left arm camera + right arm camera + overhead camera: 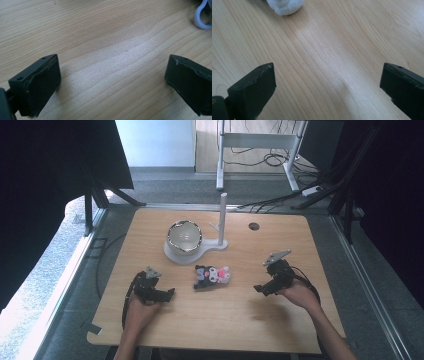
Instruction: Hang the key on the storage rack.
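Lying on its side near the middle of the table (280, 320), a small black, white and pink plush toy (212, 276) is flanked by two hand-held grippers. The left gripper (169, 294) is held low over the near left part of the wood, its jaws spread wide and pointed right toward the toy, with nothing between them. In the left gripper view, bare wood grain is seen between the parted jaws of the left gripper (112, 75), and a pale blue-white loop (202, 17) is caught at the far right corner. The right gripper (260, 289) is held on the near right, jaws likewise wide apart and empty, pointed left at the toy and a little apart from it. In the right gripper view, the open jaws of the right gripper (327, 80) frame bare wood, with a white fuzzy part of the toy (285, 5) at the far edge. Beyond the toy, a bowl (184, 236) is seen on a white stand (176, 256), from which a post (222, 217) rises at the right.
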